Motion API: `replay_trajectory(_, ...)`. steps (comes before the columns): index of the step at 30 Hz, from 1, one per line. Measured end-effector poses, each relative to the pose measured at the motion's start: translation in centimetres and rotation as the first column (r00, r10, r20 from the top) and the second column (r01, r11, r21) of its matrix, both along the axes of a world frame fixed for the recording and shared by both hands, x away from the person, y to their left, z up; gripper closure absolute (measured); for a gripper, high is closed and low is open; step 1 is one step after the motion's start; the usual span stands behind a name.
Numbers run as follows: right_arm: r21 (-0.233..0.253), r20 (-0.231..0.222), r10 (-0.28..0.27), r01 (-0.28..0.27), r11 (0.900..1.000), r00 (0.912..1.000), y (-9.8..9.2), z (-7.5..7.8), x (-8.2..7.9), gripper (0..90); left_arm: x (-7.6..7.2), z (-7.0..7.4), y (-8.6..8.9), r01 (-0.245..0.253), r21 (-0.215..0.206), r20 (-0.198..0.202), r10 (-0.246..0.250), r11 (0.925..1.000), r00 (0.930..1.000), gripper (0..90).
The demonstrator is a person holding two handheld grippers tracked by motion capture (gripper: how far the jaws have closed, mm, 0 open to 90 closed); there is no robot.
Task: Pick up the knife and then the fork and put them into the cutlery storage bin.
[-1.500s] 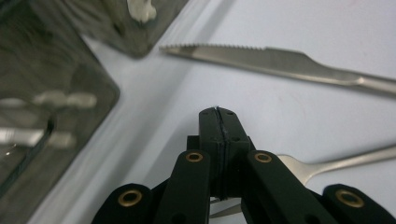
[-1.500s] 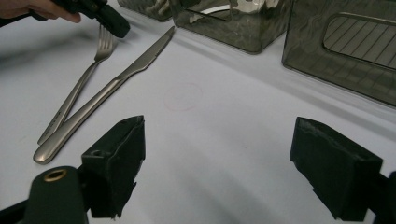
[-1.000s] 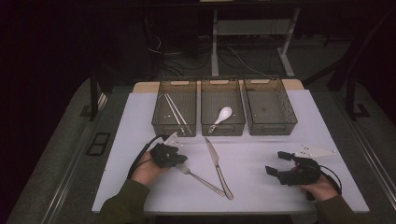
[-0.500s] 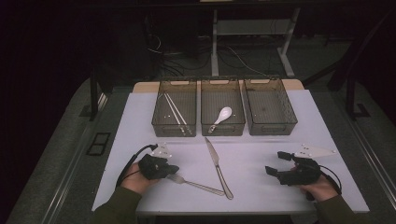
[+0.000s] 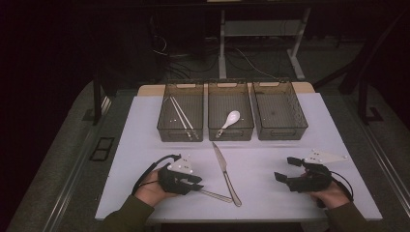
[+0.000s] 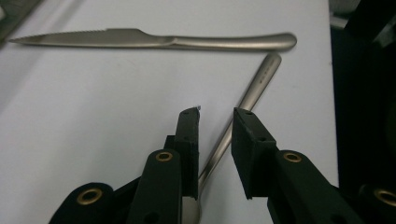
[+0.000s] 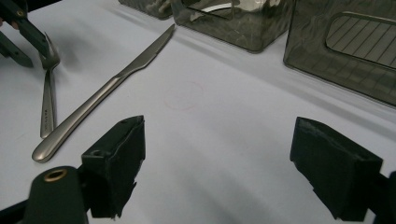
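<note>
A metal fork (image 5: 217, 195) lies on the white table, its handle pointing right toward the handle end of a table knife (image 5: 225, 169). My left gripper (image 5: 198, 183) is low over the fork's neck. In the left gripper view the jaws stand narrowly open astride the fork (image 6: 252, 91), with the knife (image 6: 140, 38) lying across beyond them. My right gripper (image 5: 286, 169) rests at the front right, wide open and holding nothing. Over its gripper (image 7: 219, 128), the right gripper view shows the knife (image 7: 107, 100) and the fork (image 7: 46, 102) at the left.
Three dark see-through bins stand in a row at the back: the left bin (image 5: 176, 135) holds chopsticks (image 5: 181, 116), the middle bin (image 5: 232, 134) a white spoon (image 5: 229, 119), and the right bin (image 5: 285, 133) shows nothing inside. Bare table (image 5: 270, 159) lies between the grippers.
My left gripper has drawn back toward the front edge and shifted right along the fork. The fork's head end swung nearer the front edge. The right gripper stayed still.
</note>
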State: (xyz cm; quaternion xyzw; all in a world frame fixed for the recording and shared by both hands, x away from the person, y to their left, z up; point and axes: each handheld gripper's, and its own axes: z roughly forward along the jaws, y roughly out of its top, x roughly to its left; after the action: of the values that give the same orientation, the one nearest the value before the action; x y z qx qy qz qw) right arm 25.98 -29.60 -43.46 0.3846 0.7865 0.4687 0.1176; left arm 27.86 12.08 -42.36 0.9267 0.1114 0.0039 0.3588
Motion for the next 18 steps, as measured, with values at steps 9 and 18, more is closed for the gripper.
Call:
replay_trajectory(9, 0.001, -0.001, 0.000, 0.000, 1.000, 1.0000, -0.01, 0.00, 0.01, 17.8, 0.13, -1.19, -0.77, 0.047, 0.086, -0.015, -0.046, 0.9952, 0.9988, 73.5)
replay_trajectory(18, 0.001, 0.002, 0.000, 0.000, 1.000, 1.0000, -0.04, 0.01, 0.01, 17.8, -0.33, -1.12, -0.26, 0.069, 0.081, -0.074, -0.063, 0.9943, 0.9953, 79.9)
